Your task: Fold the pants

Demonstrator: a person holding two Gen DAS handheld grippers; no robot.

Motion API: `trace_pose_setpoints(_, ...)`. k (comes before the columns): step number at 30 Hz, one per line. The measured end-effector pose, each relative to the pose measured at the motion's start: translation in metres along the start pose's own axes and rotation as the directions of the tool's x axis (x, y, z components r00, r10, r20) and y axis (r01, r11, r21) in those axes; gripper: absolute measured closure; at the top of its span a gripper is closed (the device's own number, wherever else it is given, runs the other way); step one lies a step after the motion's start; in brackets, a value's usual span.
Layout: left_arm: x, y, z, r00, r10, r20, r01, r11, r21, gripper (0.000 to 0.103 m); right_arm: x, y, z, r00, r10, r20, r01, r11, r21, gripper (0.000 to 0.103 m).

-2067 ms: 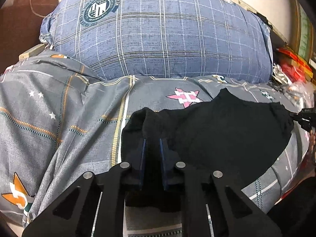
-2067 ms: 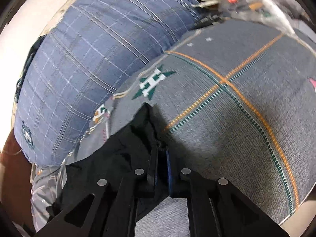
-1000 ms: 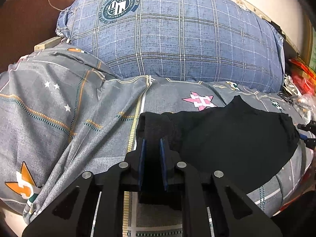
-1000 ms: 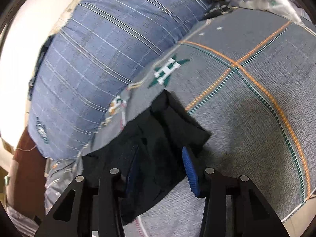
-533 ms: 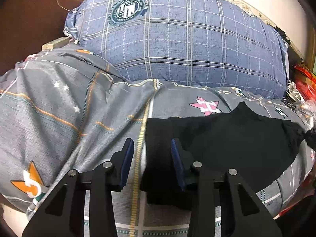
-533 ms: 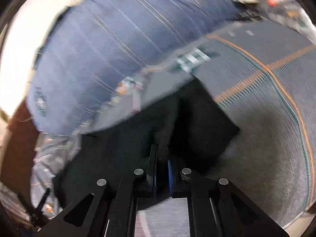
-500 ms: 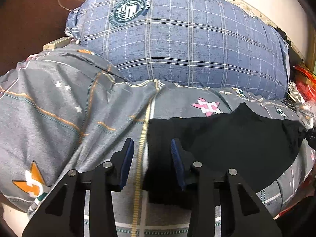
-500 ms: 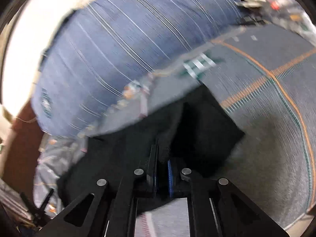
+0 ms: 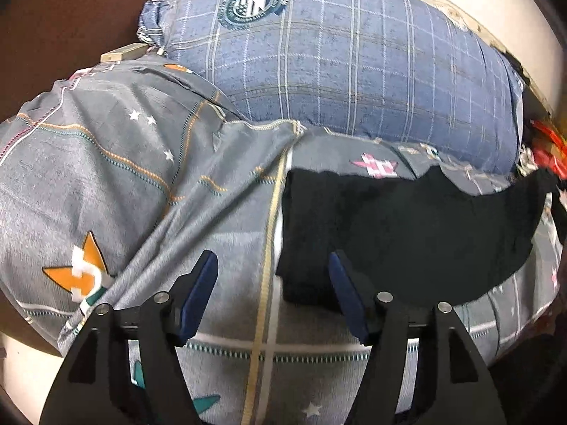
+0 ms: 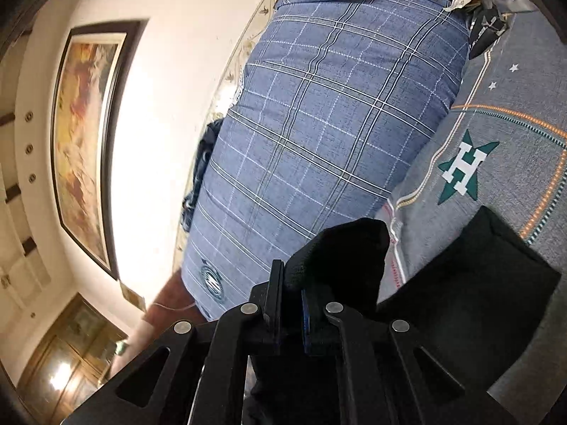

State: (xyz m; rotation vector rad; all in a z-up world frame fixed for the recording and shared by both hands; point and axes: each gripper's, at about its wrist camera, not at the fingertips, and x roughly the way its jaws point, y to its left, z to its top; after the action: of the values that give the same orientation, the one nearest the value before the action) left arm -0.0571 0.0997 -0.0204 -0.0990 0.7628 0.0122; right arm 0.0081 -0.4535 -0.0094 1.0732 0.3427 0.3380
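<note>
Now one black pants, left hand-held gripper spread empty, right hand-held gripper pinching pants fold.

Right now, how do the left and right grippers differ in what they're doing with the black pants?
The left gripper is open, its fingers spread, empty, over the quilt at the edge of the pants; the right gripper is shut on a raised fold of the pants. The left one sits low, while the right one is lifted, facing the plaid pillow. Both have blue pads.
</note>
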Motion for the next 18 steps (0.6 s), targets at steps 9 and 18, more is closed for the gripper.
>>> trace_pose_setpoints(9, 0.031, -0.007, 0.005, 0.994, -0.079, -0.072, 0.076, 0.996, -0.041, 0.029, -0.002, -0.015, -0.001, 0.990, -0.134, -0.053, 0.134, 0.991, -0.006, 0.096)
trace_pose_setpoints(18, 0.053, -0.009, 0.010, 0.975, -0.174, -0.138, 0.165, 0.983, -0.075, 0.066, -0.007, -0.034, 0.004, 0.976, -0.202, -0.083, 0.203, 0.979, 0.005, 0.096)
